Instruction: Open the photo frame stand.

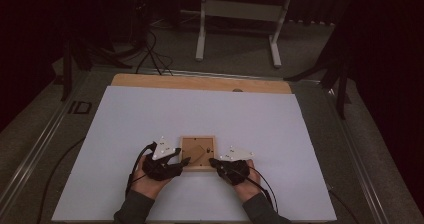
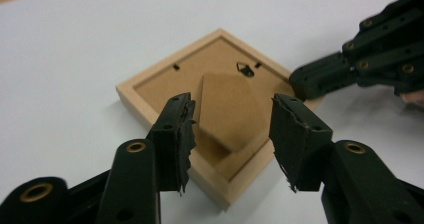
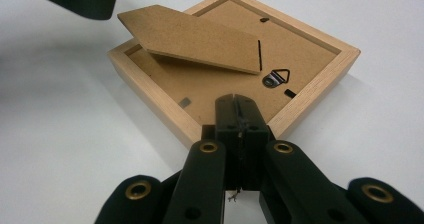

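Lying face down on the white sheet (image 1: pixel 150 114) near the table's front edge, the frame (image 1: pixel 198 153) has its stand (image 3: pixel 195 38) lifted, the left gripper (image 2: pixel 232 134) gaping over one corner and the right gripper (image 3: pixel 238 115) pressed closed at another.

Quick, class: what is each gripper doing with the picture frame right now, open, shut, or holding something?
Left gripper: open, jaws either side of the raised stand flap of the picture frame, holding nothing.
Right gripper: shut, pressed on the frame's corner.
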